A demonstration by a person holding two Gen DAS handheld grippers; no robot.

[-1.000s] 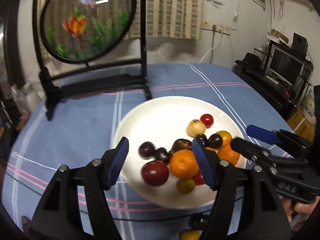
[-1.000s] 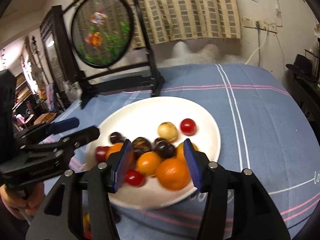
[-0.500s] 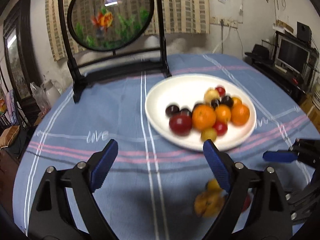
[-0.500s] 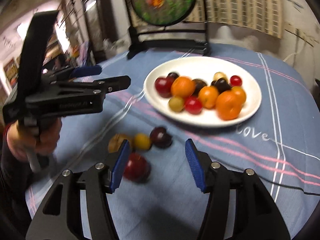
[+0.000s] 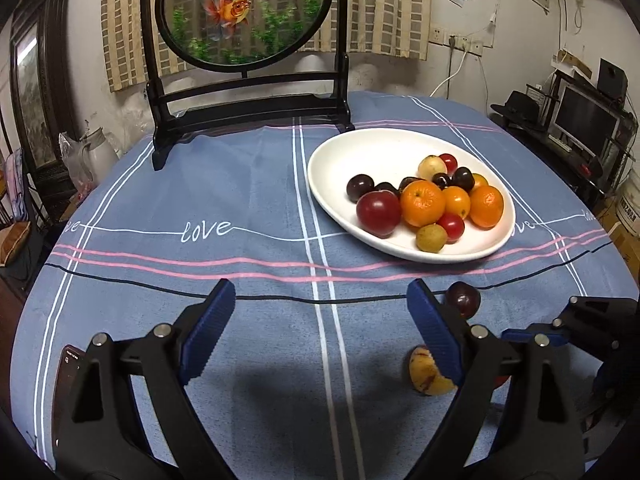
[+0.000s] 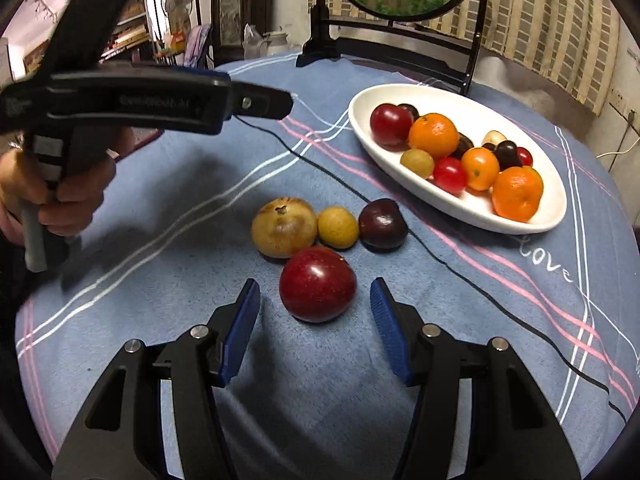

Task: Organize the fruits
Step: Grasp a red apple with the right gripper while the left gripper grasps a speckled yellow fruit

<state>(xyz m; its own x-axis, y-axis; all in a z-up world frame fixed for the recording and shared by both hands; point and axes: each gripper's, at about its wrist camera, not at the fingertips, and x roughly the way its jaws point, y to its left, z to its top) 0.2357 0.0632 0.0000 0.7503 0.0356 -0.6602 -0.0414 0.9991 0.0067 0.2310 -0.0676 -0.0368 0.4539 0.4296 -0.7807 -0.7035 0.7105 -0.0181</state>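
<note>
A white plate [image 5: 340,160] [image 6: 460,204] holds several fruits: oranges, red and dark plums, small yellow ones. Loose fruits lie on the blue tablecloth before it: a red apple [image 6: 317,283], a yellow-brown fruit [image 6: 283,226], a small yellow fruit [image 6: 337,226] and a dark plum [image 6: 382,224]. My right gripper [image 6: 315,320] is open and empty, its jaws on either side of the red apple, just short of it. My left gripper [image 5: 320,332] is open and empty over bare cloth. The dark plum [image 5: 463,300] and the yellow-brown fruit [image 5: 426,372] show beside its right finger.
A black-framed round goldfish screen [image 5: 244,12] stands at the table's far side. A phone [image 5: 66,376] lies at the near left edge. The left gripper's handle and the hand holding it [image 6: 60,188] are to the left of the loose fruits. A kettle [image 5: 94,156] and a monitor [image 5: 588,120] stand beyond the table.
Both grippers have pulled back from the plate toward the near side of the table. The right gripper now faces the loose fruits, with the red apple between its jaws.
</note>
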